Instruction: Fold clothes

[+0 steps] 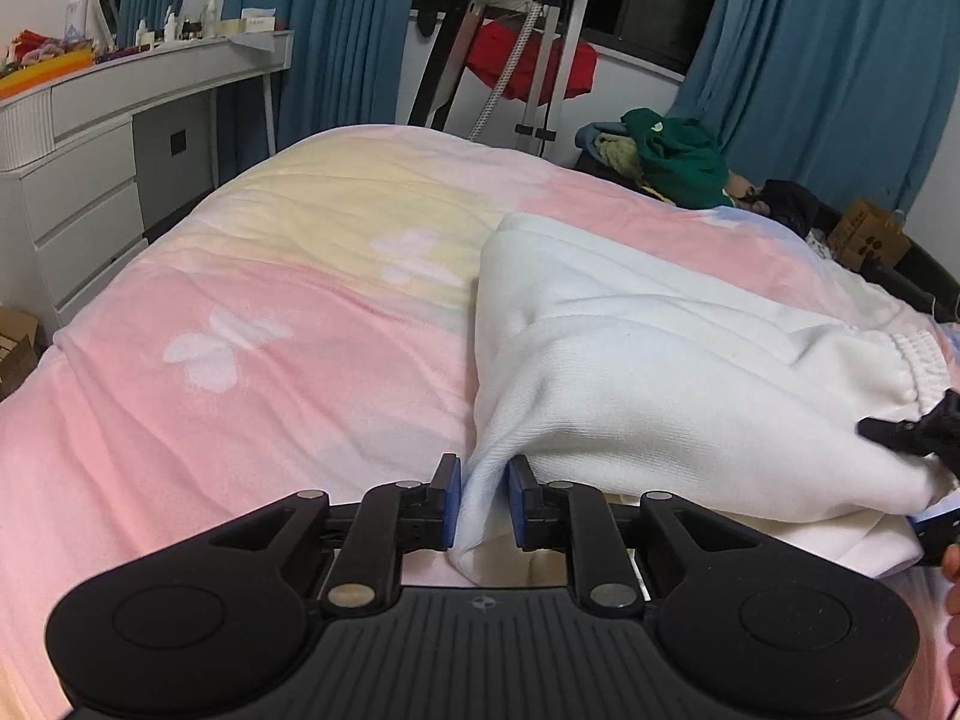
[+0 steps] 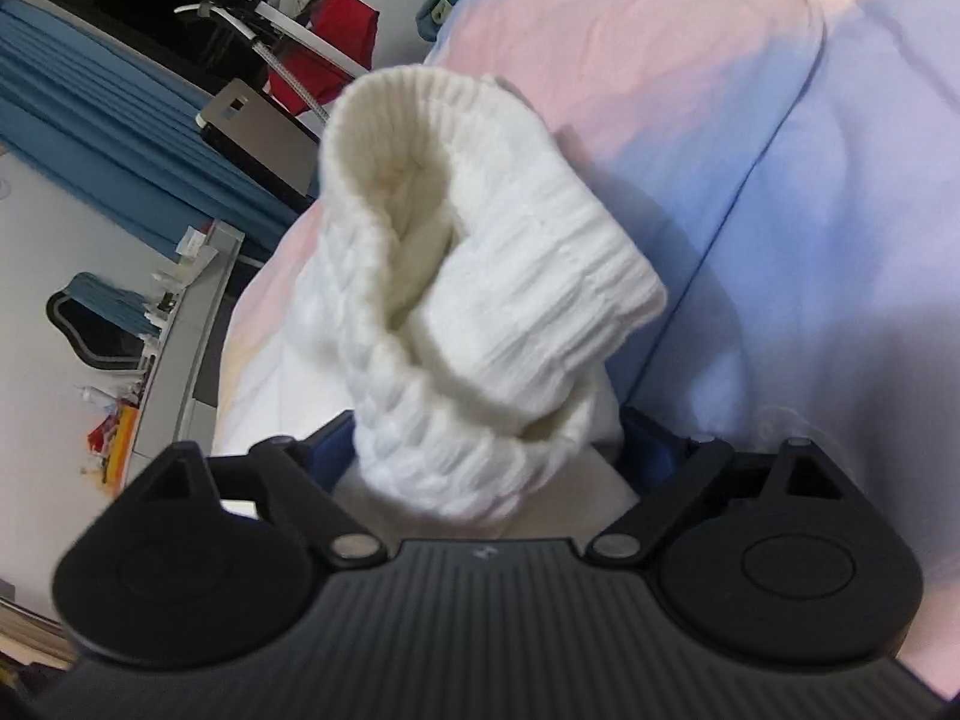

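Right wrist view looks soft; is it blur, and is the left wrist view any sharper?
Right wrist view: the white garment's ribbed cuff is motion-blurred and the frame is tilted. Left wrist view: sharper, evenly lit, white garment slightly washed out, fisheye bending the dresser.

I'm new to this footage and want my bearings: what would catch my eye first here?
A white garment lies bunched on the right of a pink and yellow blanket, with the left gripper pinching a fold at its near edge. In the right wrist view, the right gripper holds up the garment's ribbed cuff, which fills the frame. Behind the bed hang blue curtains.
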Available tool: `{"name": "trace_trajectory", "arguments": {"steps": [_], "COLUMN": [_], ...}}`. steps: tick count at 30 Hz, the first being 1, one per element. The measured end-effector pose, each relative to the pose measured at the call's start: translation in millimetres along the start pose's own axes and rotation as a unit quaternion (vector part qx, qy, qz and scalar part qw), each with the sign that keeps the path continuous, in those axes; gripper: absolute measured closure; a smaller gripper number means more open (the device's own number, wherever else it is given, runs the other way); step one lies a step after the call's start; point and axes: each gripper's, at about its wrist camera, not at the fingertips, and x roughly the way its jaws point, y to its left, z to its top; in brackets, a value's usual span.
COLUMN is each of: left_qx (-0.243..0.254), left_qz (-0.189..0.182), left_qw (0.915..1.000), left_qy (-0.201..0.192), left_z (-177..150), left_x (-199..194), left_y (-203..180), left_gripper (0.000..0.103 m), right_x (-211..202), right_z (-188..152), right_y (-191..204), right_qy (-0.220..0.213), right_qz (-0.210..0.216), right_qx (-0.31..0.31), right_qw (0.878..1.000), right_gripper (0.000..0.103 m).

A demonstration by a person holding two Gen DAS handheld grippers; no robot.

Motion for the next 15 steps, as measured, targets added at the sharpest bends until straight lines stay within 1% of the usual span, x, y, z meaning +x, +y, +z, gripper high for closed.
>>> {"name": "trace_trajectory", "arguments": {"steps": [1, 3, 4, 5, 6, 7, 8, 10, 12, 15], "left_qx": [-0.001, -0.005, -0.007, -0.01, -0.012, -0.014, -0.016, -0.02, -0.027, -0.048], "left_qz": [-0.003, -0.018, -0.025, -0.033, -0.041, -0.049, -0.057, -0.073, -0.091, -0.097], "left_qw": [1.0, 0.9997, 0.9994, 0.999, 0.9984, 0.9978, 0.997, 0.9952, 0.9933, 0.9936], "left_qy": [-0.001, -0.015, -0.022, -0.029, -0.036, -0.043, -0.051, -0.062, -0.065, -0.033], "left_z": [1.7, 5.8, 7.9, 10.0, 12.1, 14.2, 16.3, 22.1, 28.8, 41.3], "left_x": [-1.8, -9.2, -13.1, -17.0, -20.9, -24.7, -28.6, -28.7, -22.7, 6.0], "left_y": [0.2, 0.1, 0.0, -0.2, -0.3, -0.4, -0.5, -1.7, -2.5, -0.1], "left_gripper": [0.082, 0.076, 0.068, 0.055, 0.047, 0.033, 0.025, 0.019, 0.017, 0.017], "right_x": [-0.6, -5.5, -7.5, -9.1, -9.6, -9.8, -9.6, -8.0, -9.4, -11.7], "right_z": [-0.5, -2.6, -3.8, -4.8, -5.2, -5.2, -4.2, -2.5, -3.9, -5.0], "right_y": [0.0, 1.0, 2.9, 4.5, 5.3, 5.4, 3.6, 1.6, 3.3, 4.6], "right_qy": [-0.003, -0.011, -0.012, -0.013, -0.013, -0.012, -0.012, -0.013, -0.018, -0.023], "right_qz": [0.002, 0.005, 0.003, 0.0, -0.003, -0.006, -0.006, -0.01, -0.015, -0.02], "right_qx": [0.004, 0.01, 0.003, -0.002, -0.005, -0.005, 0.003, 0.014, 0.011, 0.006], "right_qw": [1.0, 1.0, 1.0, 1.0, 1.0, 1.0, 1.0, 1.0, 1.0, 1.0], "right_gripper": [0.011, 0.017, 0.022, 0.028, 0.031, 0.035, 0.038, 0.042, 0.046, 0.049]}}
